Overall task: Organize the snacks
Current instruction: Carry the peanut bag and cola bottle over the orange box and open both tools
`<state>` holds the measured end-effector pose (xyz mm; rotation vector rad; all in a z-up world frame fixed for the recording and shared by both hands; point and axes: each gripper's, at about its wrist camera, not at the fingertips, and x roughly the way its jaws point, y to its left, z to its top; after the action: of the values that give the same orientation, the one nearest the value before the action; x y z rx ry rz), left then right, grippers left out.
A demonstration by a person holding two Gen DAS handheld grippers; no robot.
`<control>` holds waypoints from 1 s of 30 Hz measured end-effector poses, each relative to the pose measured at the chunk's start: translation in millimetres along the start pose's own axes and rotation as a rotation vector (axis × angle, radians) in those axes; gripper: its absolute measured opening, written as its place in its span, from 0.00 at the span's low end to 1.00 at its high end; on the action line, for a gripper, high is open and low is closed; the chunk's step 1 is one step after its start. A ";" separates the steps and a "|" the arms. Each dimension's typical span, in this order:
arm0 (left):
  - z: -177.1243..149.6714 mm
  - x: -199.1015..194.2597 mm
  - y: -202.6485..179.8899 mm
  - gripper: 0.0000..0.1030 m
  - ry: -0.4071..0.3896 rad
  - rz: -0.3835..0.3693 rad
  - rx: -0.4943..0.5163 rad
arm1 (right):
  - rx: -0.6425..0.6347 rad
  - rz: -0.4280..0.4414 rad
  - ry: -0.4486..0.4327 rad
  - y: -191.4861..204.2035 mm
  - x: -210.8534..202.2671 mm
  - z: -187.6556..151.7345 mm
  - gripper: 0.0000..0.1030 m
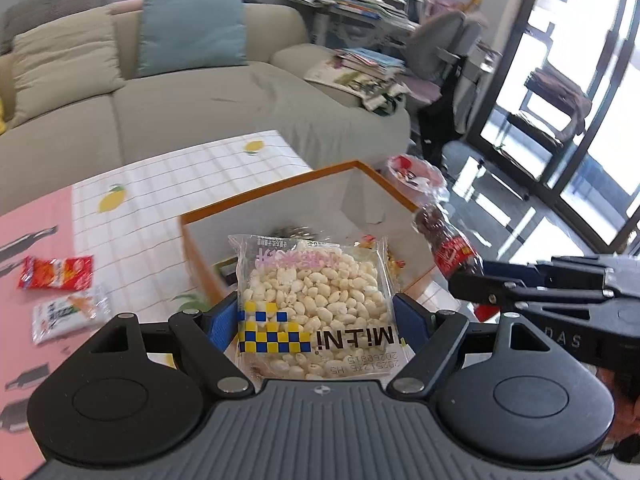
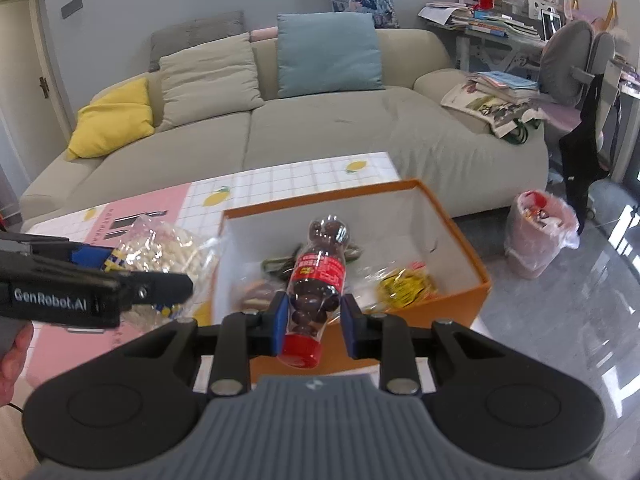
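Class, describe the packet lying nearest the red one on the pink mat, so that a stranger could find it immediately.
Start at the orange box on the lemon-print table. Look left to the pink mat, where two packets lie side by side. The one wanted is the white packet with green print, nearer the camera than the red packet, which is brighter.

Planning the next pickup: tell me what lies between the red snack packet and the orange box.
In the left wrist view, only bare lemon-print tablecloth lies between the red snack packet and the orange box.
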<state>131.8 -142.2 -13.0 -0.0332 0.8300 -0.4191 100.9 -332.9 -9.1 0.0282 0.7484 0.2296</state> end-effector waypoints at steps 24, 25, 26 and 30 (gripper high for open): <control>58.6 143.9 16.2 0.89 0.224 -0.025 0.007 | -0.132 -0.022 0.337 -80.9 166.5 68.5 0.25; 57.3 147.8 17.1 0.89 0.239 -0.026 0.011 | -0.144 -0.022 0.360 -79.7 176.0 67.6 0.25; 55.6 151.5 18.6 0.89 0.255 -0.025 0.015 | -0.154 -0.021 0.382 -78.1 184.5 66.3 0.25; 47.0 162.5 21.8 0.89 0.312 -0.028 0.035 | -0.178 -0.014 0.461 -73.9 207.7 56.2 0.25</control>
<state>270.5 -189.2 -100.4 0.0542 1.1300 -0.4721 300.7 -356.7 -115.2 -0.2056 1.1835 0.2929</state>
